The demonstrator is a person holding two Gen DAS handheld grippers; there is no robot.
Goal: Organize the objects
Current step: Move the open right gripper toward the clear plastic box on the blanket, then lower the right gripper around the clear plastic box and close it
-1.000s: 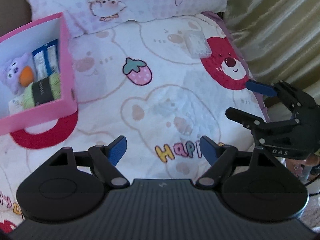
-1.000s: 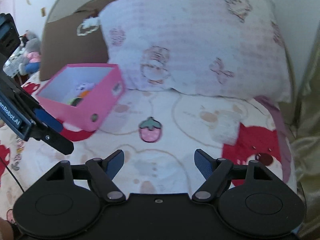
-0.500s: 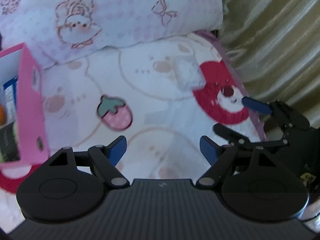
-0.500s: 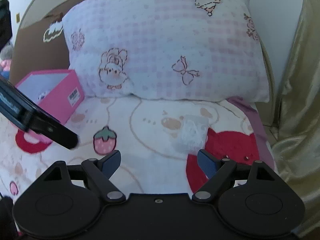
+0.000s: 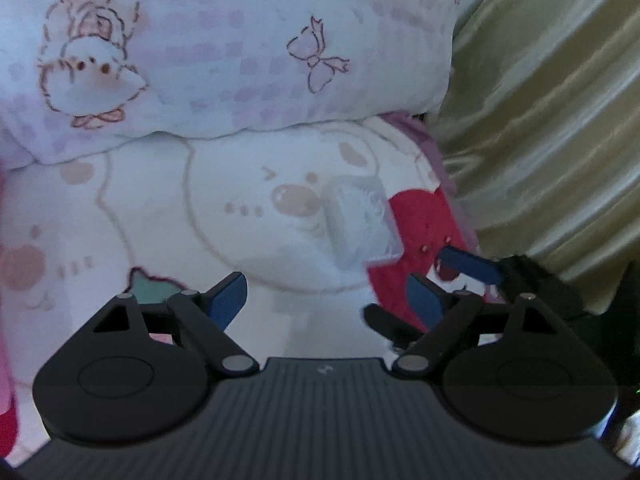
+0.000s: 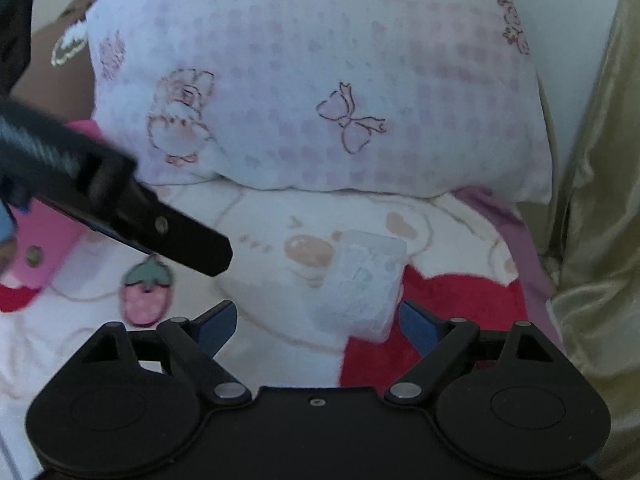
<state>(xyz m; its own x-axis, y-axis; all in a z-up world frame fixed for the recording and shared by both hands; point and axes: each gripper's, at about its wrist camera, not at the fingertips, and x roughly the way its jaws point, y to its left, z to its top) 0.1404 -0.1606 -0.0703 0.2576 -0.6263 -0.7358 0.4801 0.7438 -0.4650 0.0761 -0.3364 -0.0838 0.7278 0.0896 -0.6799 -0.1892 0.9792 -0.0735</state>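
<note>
Clear packet (image 6: 362, 280) nearer, pink box (image 6: 44, 236) at edge

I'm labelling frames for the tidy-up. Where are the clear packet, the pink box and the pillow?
clear packet (image 6: 366, 280): right wrist view, middle of its wrinkled top face.
pink box (image 6: 44, 236): right wrist view, outer side wall.
pillow (image 5: 224, 52): left wrist view, centre of its checked cover.

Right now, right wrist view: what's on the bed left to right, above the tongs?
Pink box → left tongs reaching in → strawberry print → clear plastic packet → red bear print → gold curtain.
</note>
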